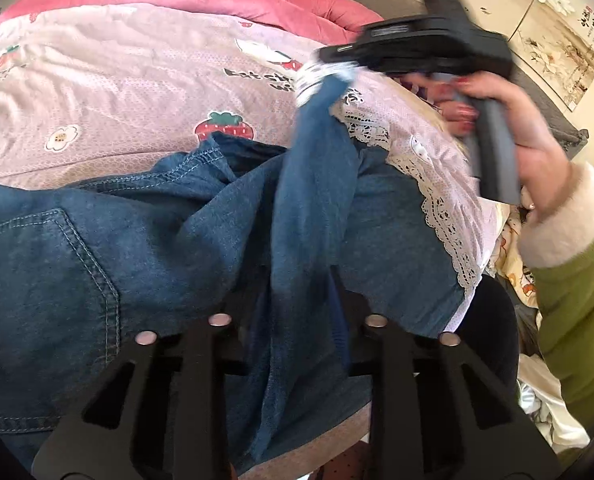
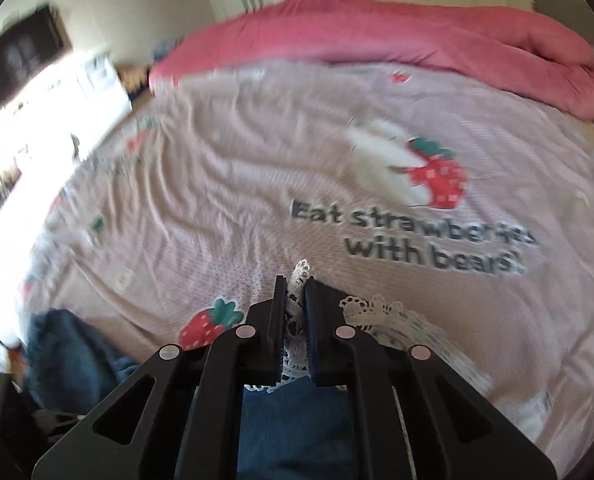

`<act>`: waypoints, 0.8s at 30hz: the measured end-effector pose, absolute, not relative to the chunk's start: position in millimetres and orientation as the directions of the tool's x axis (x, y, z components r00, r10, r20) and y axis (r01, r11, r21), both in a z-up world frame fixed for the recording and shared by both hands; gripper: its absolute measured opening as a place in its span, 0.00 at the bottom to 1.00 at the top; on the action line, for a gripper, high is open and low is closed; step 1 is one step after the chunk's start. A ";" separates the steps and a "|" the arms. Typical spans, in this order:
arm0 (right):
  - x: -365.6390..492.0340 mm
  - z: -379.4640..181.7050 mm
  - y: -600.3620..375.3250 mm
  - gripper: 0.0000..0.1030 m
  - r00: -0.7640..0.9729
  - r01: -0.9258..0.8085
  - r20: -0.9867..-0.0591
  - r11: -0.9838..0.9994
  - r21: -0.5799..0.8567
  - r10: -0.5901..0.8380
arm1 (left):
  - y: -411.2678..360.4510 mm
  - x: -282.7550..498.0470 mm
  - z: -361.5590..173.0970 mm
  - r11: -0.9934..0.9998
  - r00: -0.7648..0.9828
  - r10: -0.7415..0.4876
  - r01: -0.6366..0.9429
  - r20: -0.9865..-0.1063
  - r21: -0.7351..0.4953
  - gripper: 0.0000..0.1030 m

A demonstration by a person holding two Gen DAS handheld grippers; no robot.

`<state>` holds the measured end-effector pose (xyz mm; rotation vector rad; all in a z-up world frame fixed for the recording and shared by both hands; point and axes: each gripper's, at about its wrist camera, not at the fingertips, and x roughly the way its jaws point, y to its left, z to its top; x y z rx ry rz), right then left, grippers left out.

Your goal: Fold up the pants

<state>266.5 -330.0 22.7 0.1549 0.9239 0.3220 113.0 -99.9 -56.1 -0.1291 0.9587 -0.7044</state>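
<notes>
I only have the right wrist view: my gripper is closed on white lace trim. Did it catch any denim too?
Observer: Yes. Besides the white lace trim, a band of the blue denim pants rises to the right gripper.
Operator: What about the left gripper?
Observer: The left gripper is shut on a bunched fold of the same pants.
Operator: Where's the pocket?
Observer: A stitched back pocket lies at the left of the left wrist view.
</notes>
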 end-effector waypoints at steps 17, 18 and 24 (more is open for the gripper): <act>85.7 -3.1 -436.2 0.08 0.568 -0.082 -0.740 0.919 0.385 0.361 | -111.5 81.5 -43.4 0.811 0.419 -0.483 0.546 -0.769 -0.212 0.10; 79.7 -10.2 -437.8 0.08 0.555 -0.073 -0.748 0.917 0.392 0.364 | -111.9 78.8 -44.1 0.809 0.417 -0.480 0.552 -0.772 -0.204 0.10; 52.7 -32.9 -437.1 0.11 0.522 -0.090 -0.752 0.902 0.421 0.403 | -116.2 66.4 -45.0 0.799 0.410 -0.471 0.574 -0.781 -0.181 0.10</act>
